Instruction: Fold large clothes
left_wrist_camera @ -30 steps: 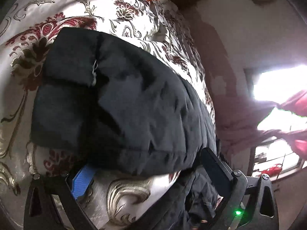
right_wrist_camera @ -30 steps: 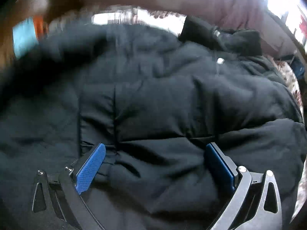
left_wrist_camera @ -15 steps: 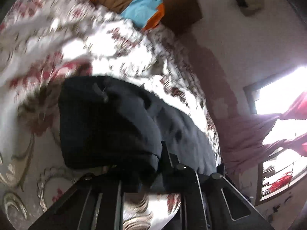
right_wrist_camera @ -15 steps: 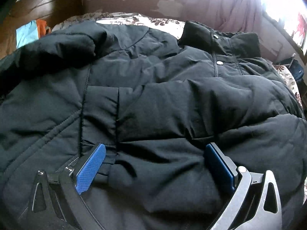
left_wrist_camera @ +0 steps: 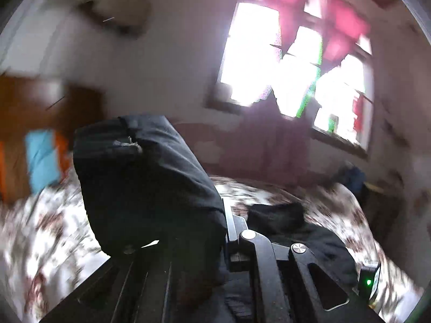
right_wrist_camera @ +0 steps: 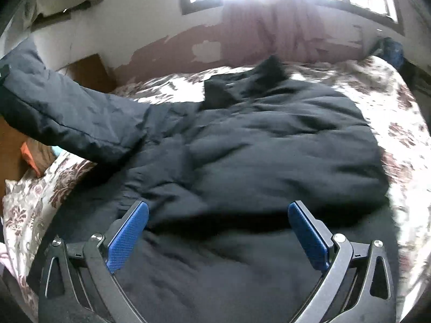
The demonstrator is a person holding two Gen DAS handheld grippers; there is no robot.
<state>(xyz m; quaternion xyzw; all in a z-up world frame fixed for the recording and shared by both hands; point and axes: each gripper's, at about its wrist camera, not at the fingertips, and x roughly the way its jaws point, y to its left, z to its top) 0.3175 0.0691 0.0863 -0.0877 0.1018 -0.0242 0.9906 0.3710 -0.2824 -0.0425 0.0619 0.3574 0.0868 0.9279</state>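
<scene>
A black padded jacket (right_wrist_camera: 269, 145) lies spread on a floral bedspread (right_wrist_camera: 398, 102). Its sleeve (right_wrist_camera: 70, 118) is lifted off the bed at the left of the right wrist view. In the left wrist view that sleeve (left_wrist_camera: 145, 183) hangs up in front of the camera, with my left gripper (left_wrist_camera: 215, 231) shut on its end. The left jaws stand pressed together with black cloth between them. My right gripper (right_wrist_camera: 218, 220) hovers open over the jacket's lower body, its blue pads (right_wrist_camera: 126, 237) wide apart and nothing pinched between them.
A bright window (left_wrist_camera: 291, 70) with red curtains (left_wrist_camera: 336, 27) fills the far wall. A wooden headboard (left_wrist_camera: 32, 102) and a blue and orange cushion (left_wrist_camera: 43, 158) stand at the left. Dark things (right_wrist_camera: 393, 48) sit by the bed's far right corner.
My left gripper shut on the sleeve end, rose and rolled, lifting the sleeve off the bed. My right gripper pulled back, so more of the jacket and bed shows.
</scene>
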